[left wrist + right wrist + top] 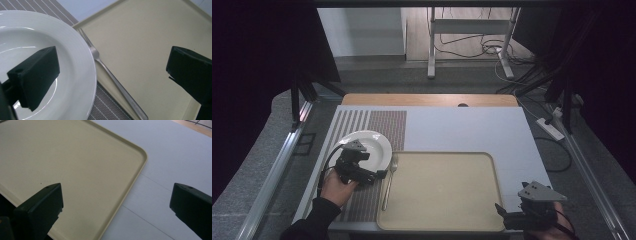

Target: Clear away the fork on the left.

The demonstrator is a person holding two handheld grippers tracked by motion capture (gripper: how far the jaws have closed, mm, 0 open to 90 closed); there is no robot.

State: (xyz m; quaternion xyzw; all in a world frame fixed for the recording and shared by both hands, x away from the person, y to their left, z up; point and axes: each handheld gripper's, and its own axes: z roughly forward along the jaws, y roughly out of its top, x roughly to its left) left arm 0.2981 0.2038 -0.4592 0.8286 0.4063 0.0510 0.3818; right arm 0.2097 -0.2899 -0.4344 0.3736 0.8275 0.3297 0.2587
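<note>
A white plate [371, 141] rests on a striped placemat [384, 124] at the table's left. Beside it, a metal fork [388, 182] lies along the left rim of a beige tray [442, 192]. My left gripper [374, 166] hovers over the plate's near right edge, open and empty. In the left gripper view its wide jaws straddle the plate [77, 57] and the fork [117, 83], with the tray [150, 37] beyond. My right gripper [506, 214] is open and empty at the tray's near right corner [136, 160].
The pale grey table top [462, 127] [175, 157] extends behind and to the right of the tray. A wooden strip [427, 99] runs along its far edge. Metal rails [282, 155] flank the table, and cables and a power strip [550, 128] lie on the floor at the right.
</note>
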